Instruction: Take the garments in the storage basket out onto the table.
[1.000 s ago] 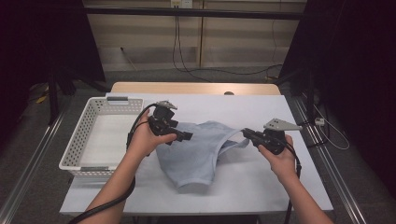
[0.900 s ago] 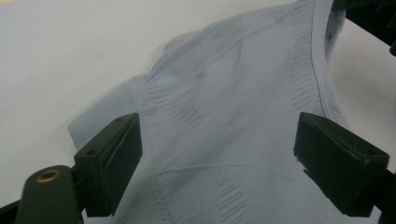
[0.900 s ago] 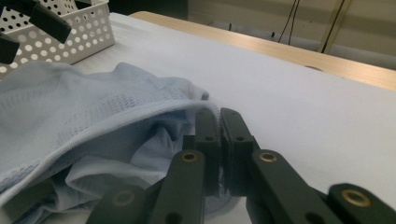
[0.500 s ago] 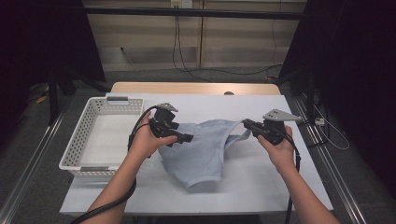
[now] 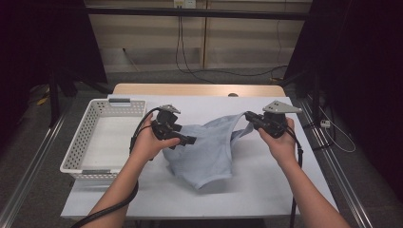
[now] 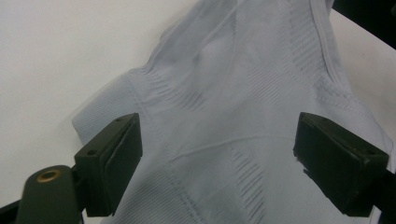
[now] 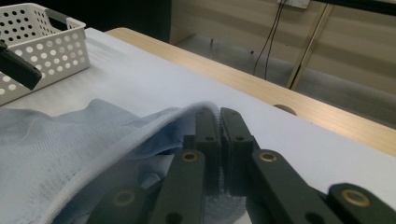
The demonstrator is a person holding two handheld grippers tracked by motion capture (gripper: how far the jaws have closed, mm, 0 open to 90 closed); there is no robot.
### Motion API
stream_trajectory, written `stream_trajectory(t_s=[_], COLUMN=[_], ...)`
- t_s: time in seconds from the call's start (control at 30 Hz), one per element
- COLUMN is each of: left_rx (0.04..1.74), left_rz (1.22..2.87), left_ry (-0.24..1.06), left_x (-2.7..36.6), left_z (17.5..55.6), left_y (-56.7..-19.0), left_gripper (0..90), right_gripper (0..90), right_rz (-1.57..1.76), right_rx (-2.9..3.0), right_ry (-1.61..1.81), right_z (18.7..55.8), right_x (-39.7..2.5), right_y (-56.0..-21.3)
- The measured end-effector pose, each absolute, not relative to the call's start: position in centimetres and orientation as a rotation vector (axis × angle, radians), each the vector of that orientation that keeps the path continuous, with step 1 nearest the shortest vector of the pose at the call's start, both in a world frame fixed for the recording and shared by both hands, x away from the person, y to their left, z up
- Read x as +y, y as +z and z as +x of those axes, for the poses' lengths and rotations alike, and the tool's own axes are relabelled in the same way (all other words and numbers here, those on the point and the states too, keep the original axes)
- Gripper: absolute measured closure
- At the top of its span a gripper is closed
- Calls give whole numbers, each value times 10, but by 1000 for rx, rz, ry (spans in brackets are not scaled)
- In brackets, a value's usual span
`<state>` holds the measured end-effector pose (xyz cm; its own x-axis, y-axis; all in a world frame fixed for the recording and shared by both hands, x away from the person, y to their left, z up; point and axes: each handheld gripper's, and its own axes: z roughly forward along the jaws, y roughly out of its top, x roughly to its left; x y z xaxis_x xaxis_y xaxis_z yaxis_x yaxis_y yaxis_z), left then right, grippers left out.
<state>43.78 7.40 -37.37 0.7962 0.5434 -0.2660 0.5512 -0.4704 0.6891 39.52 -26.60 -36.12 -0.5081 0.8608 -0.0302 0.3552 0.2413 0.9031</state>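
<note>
Tongs, right (image 5: 249, 116): jaws pressed together on a ribbed hem of the light blue knit garment (image 5: 209, 149), the pinched edge lifted clear of the surface (image 5: 266, 185) so that the cloth runs taut up to the jaws. In the right gripper view the same right tongs (image 7: 219, 116) show the white-edged hem caught between the two black jaws, with the fabric falling away to the left.

Tongs, left (image 5: 187, 140): jaws spread wide, held over the garment's left part, near the middle of the surface. In the left gripper view the left tongs (image 6: 233, 154) stand with one jaw at either side of a ribbed panel of cloth; whether the pads touch the fabric cannot be told.

Garment: light blue, fine knit with ribbed bands; lies crumpled at the middle of the surface, its lower fold reaching toward the near edge, its upper right part raised.

Basket (image 5: 76, 156): white, perforated plastic, with a grey handle; sits at the left edge of the surface, just beside the left hand (image 5: 147, 142).

Surface: white sheet over a wooden top.
</note>
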Motion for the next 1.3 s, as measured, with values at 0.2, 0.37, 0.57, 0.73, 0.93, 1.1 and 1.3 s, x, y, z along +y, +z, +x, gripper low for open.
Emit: stream_trajectory(t_s=[0.2,0.37,0.57,0.73,0.93,1.1,1.3], left_rx=[803,800,801,799,796,779,771], left_rz=[2172,2172,2177,2185,2193,2206,2225], left_ry=[-16,-18,-21,-18,-21,-28,-31], left_x=[72,70,69,67,66,66,65], left_z=[436,435,435,434,434,434,433], left_y=[-378,-379,-382,-386,-389,-395,-403], left_gripper=[160,161,161,162,181,232,298], right_gripper=[853,748,486,368,310,297,284], right_rz=[1127,1164,1164,1181,1183,1160,1147], right_rx=[2016,2028,2041,2033,2044,2067,2087], right_ry=[1198,1184,1178,1196,1225,1236,1232], right_z=[392,390,378,365,354,346,342], right_x=[-265,-272,-275,-279,-278,-272,-266], right_y=[-379,-387,-393,-398,-402,-407,-414])
